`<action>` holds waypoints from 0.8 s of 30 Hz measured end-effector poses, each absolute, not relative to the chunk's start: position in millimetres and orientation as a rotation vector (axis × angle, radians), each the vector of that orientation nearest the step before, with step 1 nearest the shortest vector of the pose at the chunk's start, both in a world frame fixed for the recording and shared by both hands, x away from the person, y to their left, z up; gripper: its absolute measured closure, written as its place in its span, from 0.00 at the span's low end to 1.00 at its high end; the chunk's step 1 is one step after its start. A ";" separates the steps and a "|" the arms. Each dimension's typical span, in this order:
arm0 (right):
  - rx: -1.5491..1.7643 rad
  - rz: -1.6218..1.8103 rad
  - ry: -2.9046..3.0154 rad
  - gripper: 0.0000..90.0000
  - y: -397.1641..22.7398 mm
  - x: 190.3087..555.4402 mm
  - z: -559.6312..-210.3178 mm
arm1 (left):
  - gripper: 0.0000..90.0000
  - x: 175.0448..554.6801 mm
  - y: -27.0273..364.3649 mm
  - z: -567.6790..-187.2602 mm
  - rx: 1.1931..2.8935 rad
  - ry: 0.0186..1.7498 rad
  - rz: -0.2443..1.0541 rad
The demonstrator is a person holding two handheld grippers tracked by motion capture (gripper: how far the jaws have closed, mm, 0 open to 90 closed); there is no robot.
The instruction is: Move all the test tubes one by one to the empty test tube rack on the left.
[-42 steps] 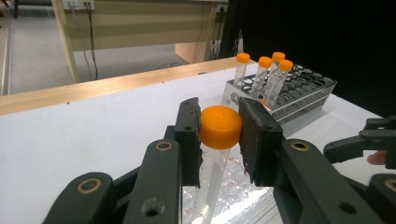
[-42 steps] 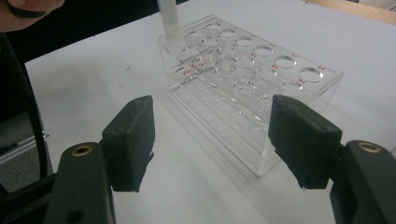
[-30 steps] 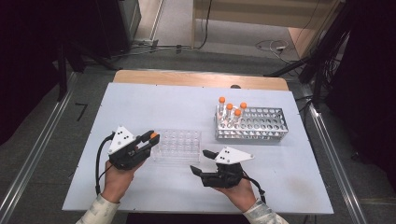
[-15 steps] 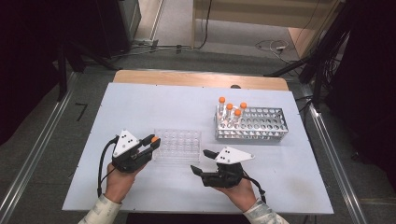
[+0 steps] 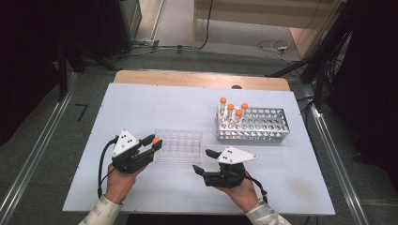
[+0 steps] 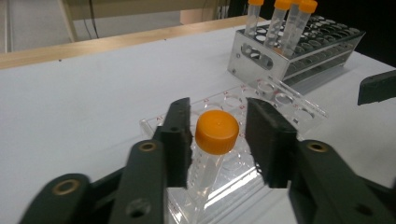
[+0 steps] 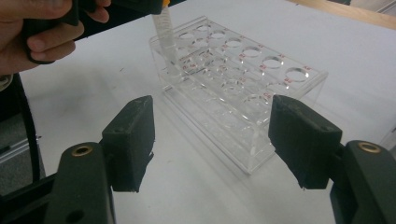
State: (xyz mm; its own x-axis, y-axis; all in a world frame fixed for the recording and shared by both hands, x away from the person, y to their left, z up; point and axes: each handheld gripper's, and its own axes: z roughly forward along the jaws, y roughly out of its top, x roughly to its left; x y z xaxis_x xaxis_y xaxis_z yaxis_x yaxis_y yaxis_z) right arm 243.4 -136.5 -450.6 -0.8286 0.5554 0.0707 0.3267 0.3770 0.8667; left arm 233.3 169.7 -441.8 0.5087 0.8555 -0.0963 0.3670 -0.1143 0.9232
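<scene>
Now the left gripper (image 6: 217, 140) has just been parting its jaws off the orange-capped clear plastic tube (image 6: 212, 149) (seated in the clear acrylic rack (image 5: 180, 146)); the right gripper (image 7: 212, 140) gapes wide, empty.

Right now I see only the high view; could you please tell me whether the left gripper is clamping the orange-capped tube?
Observer: No. The left gripper has just been opening its jaws, and a gap shows beside the tube.
Operator: Is the tube seated?
Observer: Yes, it stands in a hole of the clear rack.
Operator: And the right gripper?
Observer: The right gripper is open, with nothing between its jaws, and faces the rack.
</scene>
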 end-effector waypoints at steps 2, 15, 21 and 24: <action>0.794 1.429 2.396 0.33 -138.3 245.1 -450.1 | 0.56 233.3 170.8 -441.0 1.692 1.055 0.592; 0.958 1.394 2.227 0.34 -167.1 271.3 -442.9 | 0.25 236.9 180.9 -443.3 1.615 1.174 0.638; 1.075 1.351 2.103 0.35 -180.0 294.1 -441.1 | 0.25 235.5 180.8 -442.6 1.608 1.171 0.648; 1.114 1.314 2.049 0.36 -184.7 304.7 -441.1 | 0.25 234.8 181.6 -441.9 1.598 1.172 0.649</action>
State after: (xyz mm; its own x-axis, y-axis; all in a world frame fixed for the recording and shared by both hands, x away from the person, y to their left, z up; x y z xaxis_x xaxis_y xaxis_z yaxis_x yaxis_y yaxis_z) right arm 304.7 -184.7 -441.1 -0.5660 0.8232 0.0440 0.3835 0.2157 0.8980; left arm 234.8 181.6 -441.9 0.3845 0.9134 -0.1334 0.3717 -0.0209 0.9281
